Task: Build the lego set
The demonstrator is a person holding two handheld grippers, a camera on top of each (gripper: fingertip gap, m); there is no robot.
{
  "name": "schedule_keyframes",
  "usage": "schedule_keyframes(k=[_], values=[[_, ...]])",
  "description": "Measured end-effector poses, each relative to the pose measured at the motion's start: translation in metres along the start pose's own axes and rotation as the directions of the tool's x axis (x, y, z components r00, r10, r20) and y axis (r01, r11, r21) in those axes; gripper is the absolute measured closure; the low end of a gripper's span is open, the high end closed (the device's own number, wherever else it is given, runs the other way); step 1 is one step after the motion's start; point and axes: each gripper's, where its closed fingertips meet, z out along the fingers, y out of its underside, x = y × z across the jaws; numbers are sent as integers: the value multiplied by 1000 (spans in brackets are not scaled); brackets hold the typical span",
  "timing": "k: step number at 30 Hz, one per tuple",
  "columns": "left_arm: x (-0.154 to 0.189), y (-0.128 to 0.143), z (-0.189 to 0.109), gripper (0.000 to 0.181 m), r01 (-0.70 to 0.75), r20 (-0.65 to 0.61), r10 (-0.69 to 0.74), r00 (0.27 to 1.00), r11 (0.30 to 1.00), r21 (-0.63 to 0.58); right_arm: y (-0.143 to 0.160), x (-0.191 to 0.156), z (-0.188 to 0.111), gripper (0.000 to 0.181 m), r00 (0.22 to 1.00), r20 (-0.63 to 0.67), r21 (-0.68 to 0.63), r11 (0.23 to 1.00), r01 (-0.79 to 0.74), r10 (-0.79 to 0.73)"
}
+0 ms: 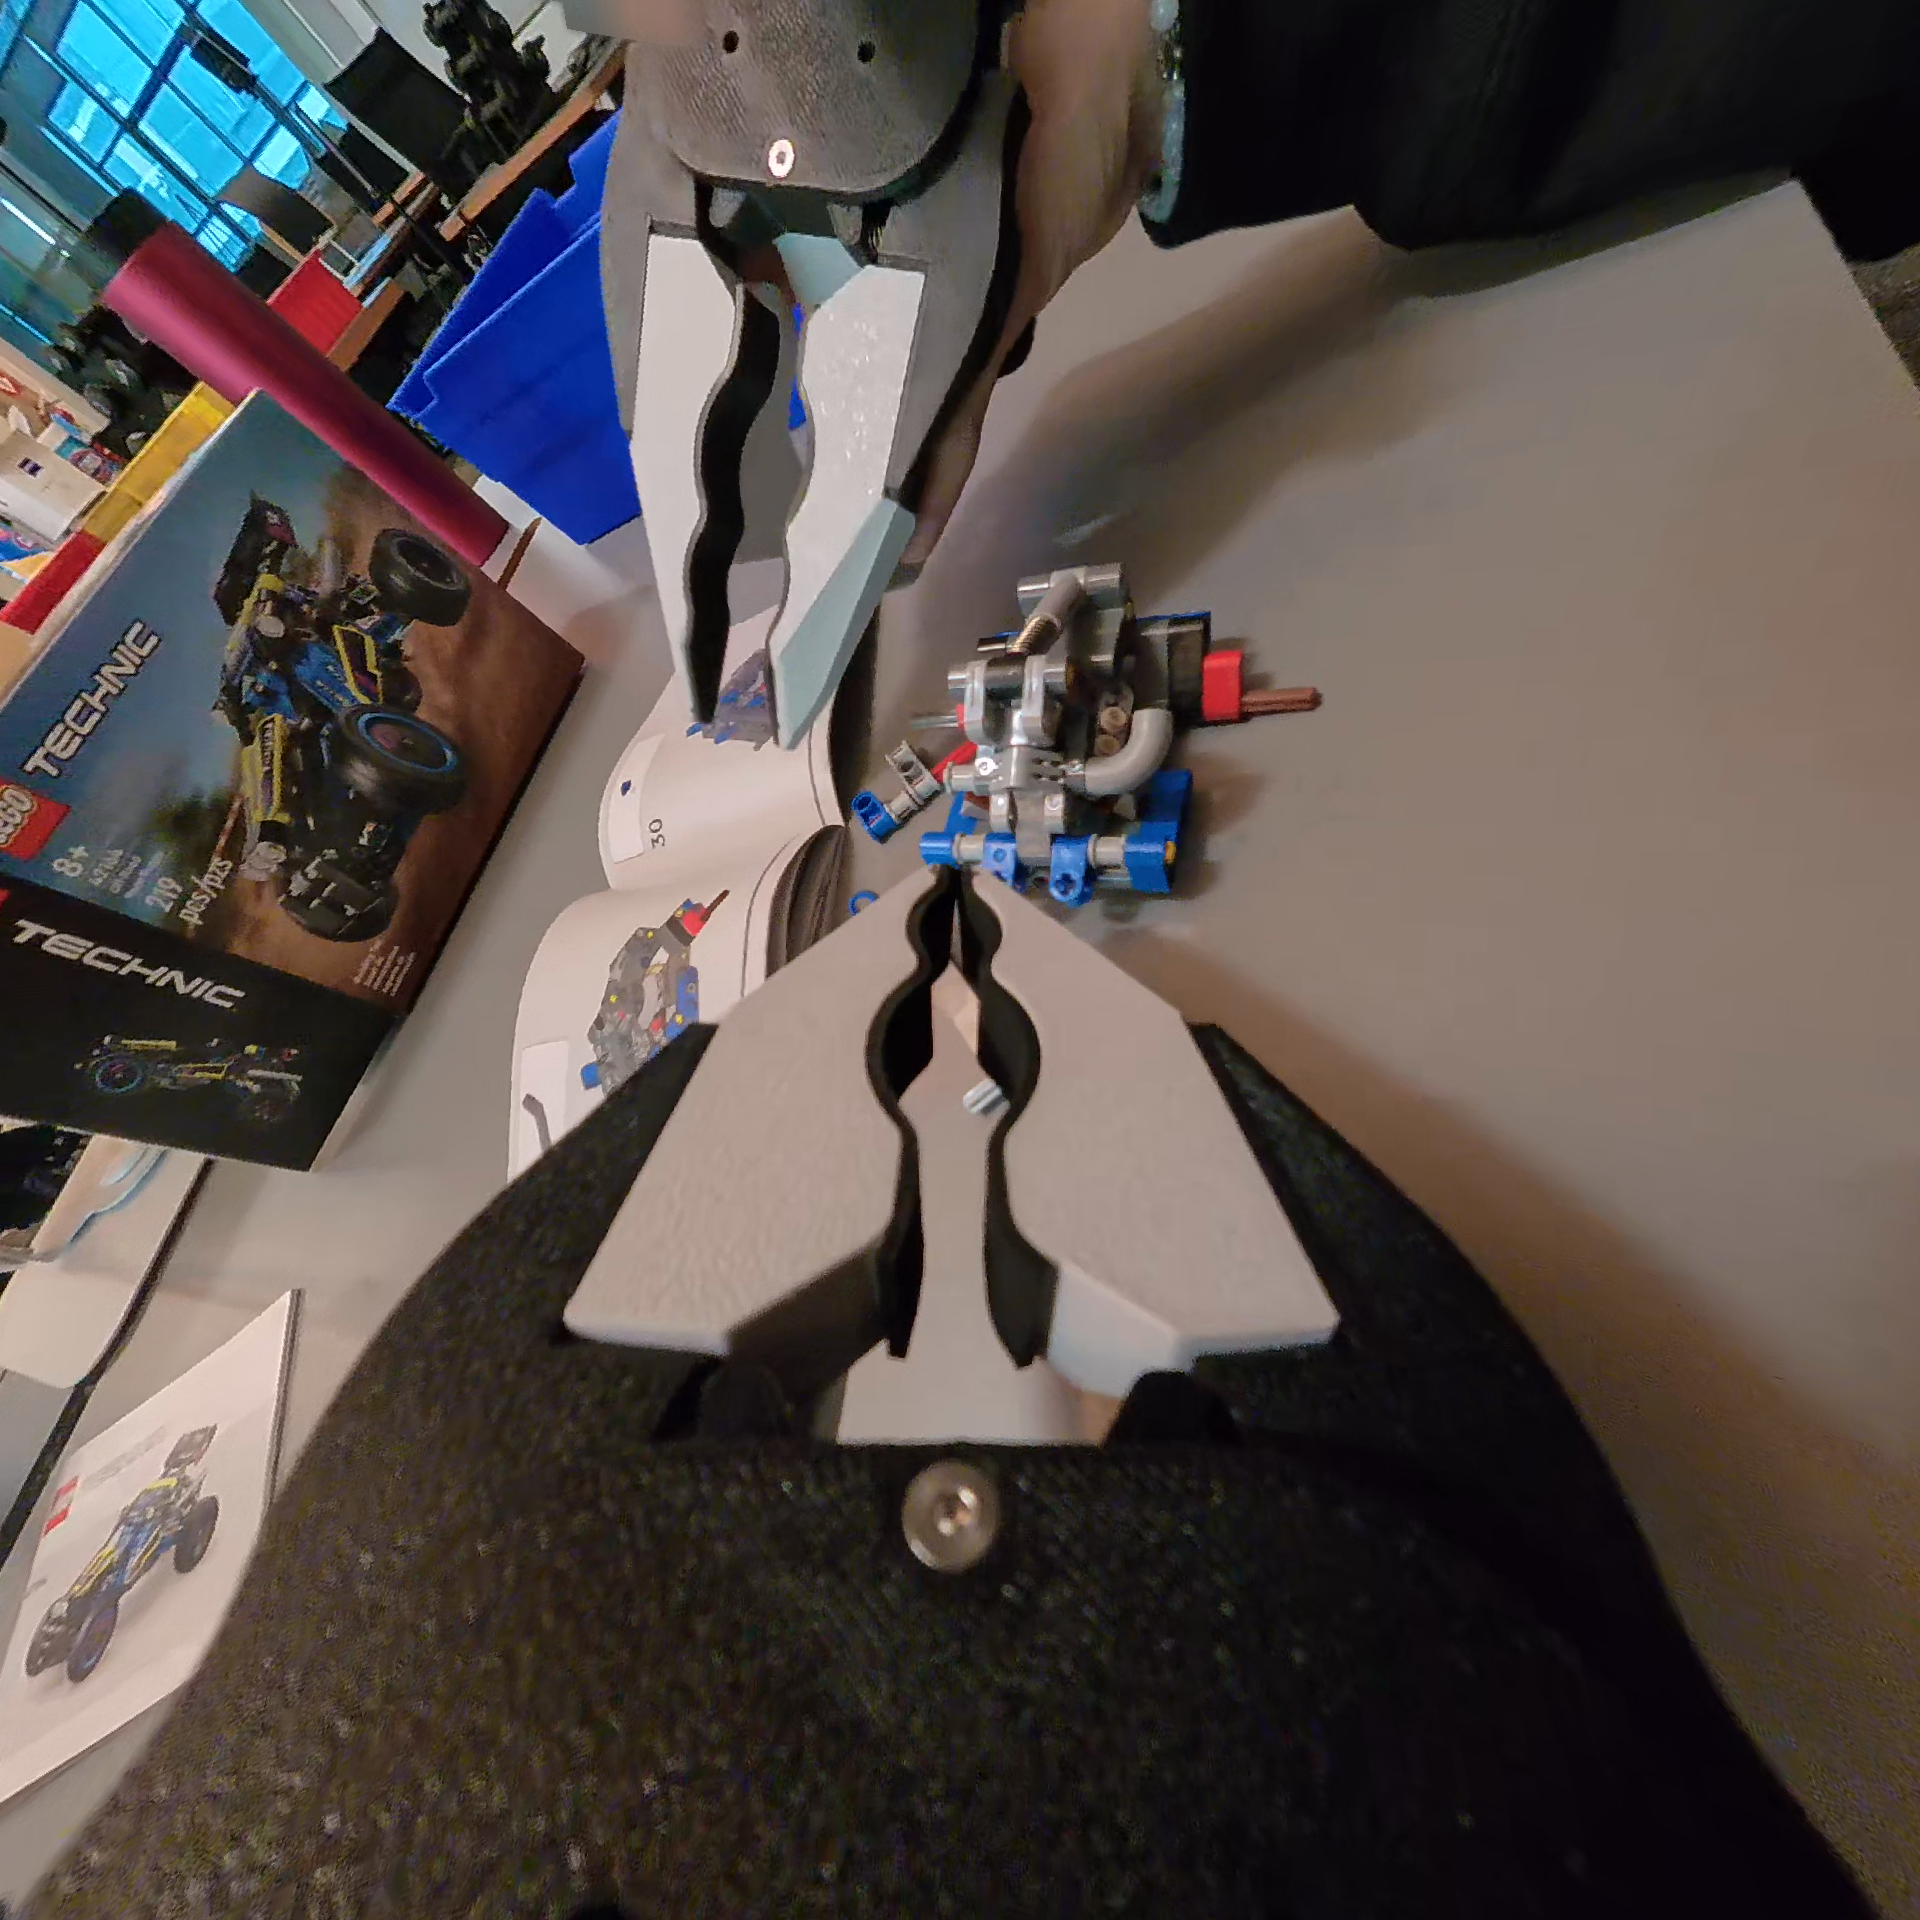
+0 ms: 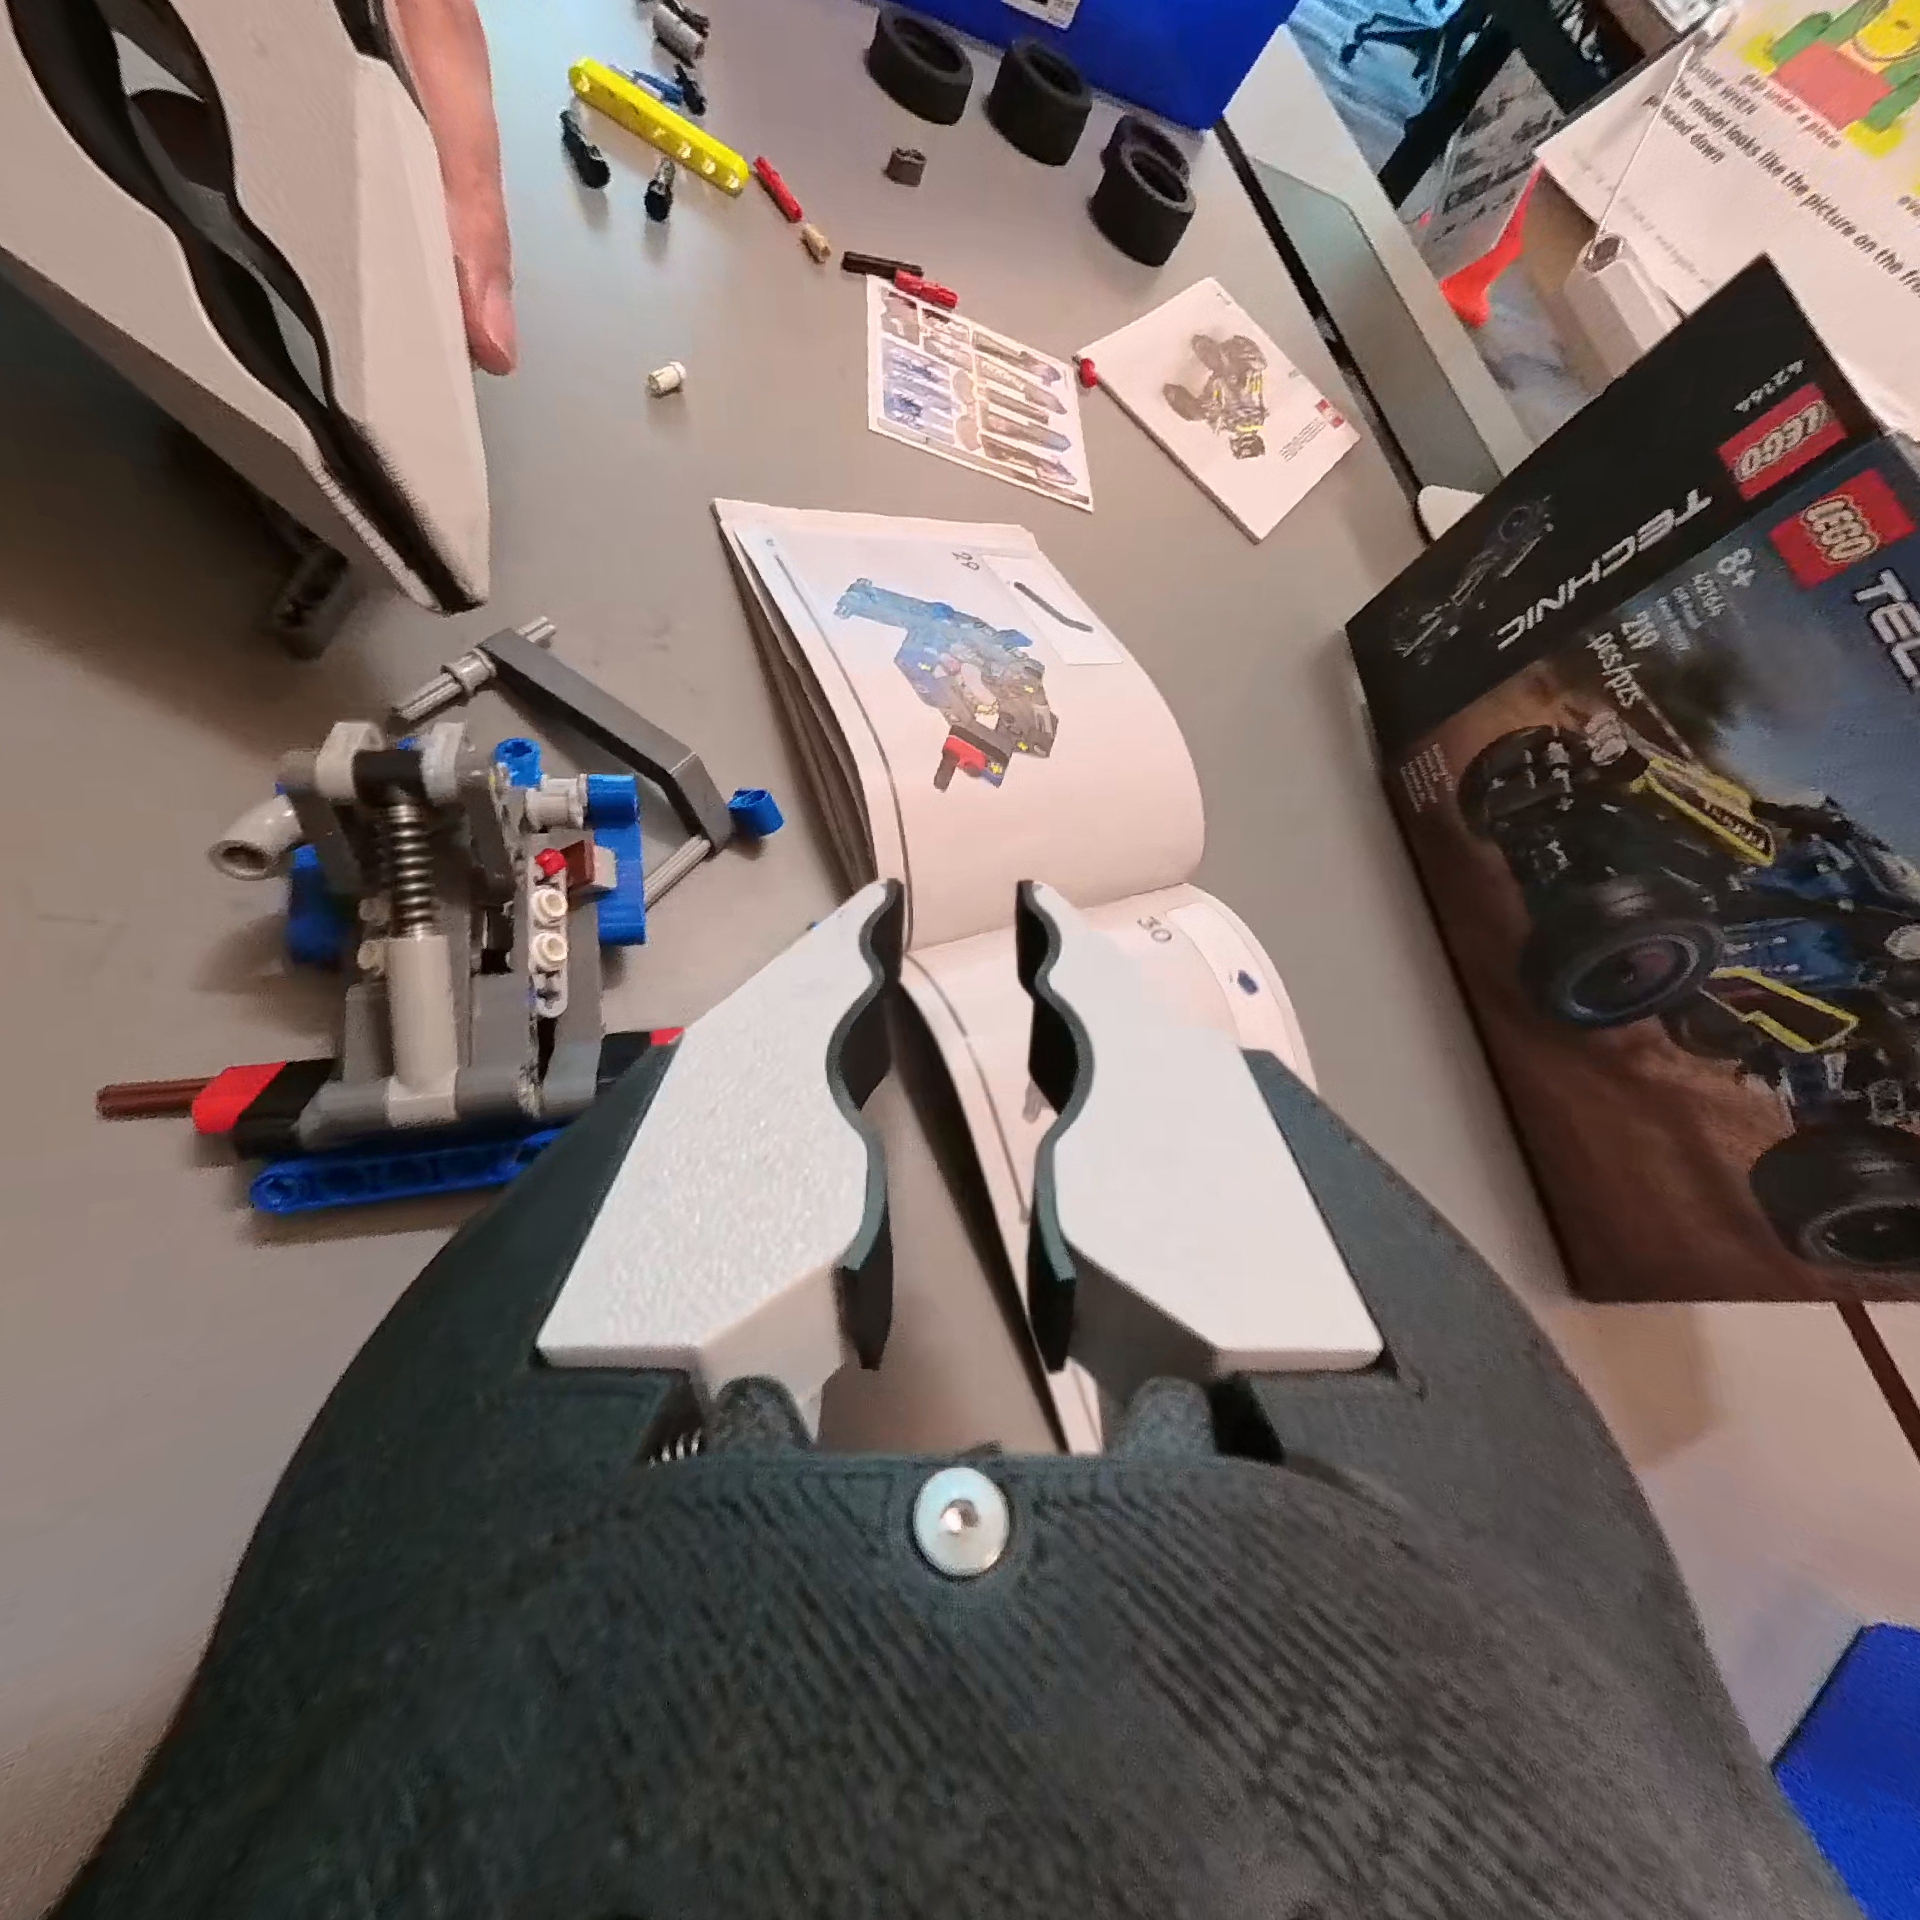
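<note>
The part-built Lego model (image 1: 1070, 758), grey and blue with a spring and a red-tipped brown axle, lies on the grey table (image 1: 1455, 623). It also shows in the right wrist view (image 2: 447, 914). My left gripper (image 1: 951, 883) is shut, its tips just short of the model's blue edge, with nothing seen between them. It shows at the upper left of the right wrist view (image 2: 457, 582). My right gripper (image 2: 956, 904) is open and empty over the open instruction booklet (image 2: 997, 748). In the left wrist view, the right gripper (image 1: 743, 717) points down at the booklet (image 1: 717, 821).
The set's box (image 2: 1683, 831) stands right of the booklet. Farther off lie a sticker sheet (image 2: 977, 384), a leaflet (image 2: 1216, 405), a yellow beam (image 2: 660, 125), small pins and several black tyres (image 2: 1039, 88). A dark grey frame piece (image 2: 613, 727) lies by the model. Blue bins (image 1: 520, 395) stand behind. My right fingertips sit around 10 cm from my left ones.
</note>
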Motion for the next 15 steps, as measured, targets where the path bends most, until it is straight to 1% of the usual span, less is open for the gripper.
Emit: schedule_keyframes(k=[4,7,12,15], values=[[-3,4,1,181,-1,20,1,1000,1000,-16,-5,3,12,160,999,28,5,999,40,-41],[-4,6,1,181,-2,25,3,1000,1000,-29,-2,5,23,160,996,64,-13,998,58,-57],[-4,9,2,181,-3,26,4,1000,999,-39,-4,-6,33,161,985,160,3,998,70,-70],[-5,9,2,181,4,26,-3,1000,999,-37,-2,-9,36,161,982,169,-4,996,90,-88]])
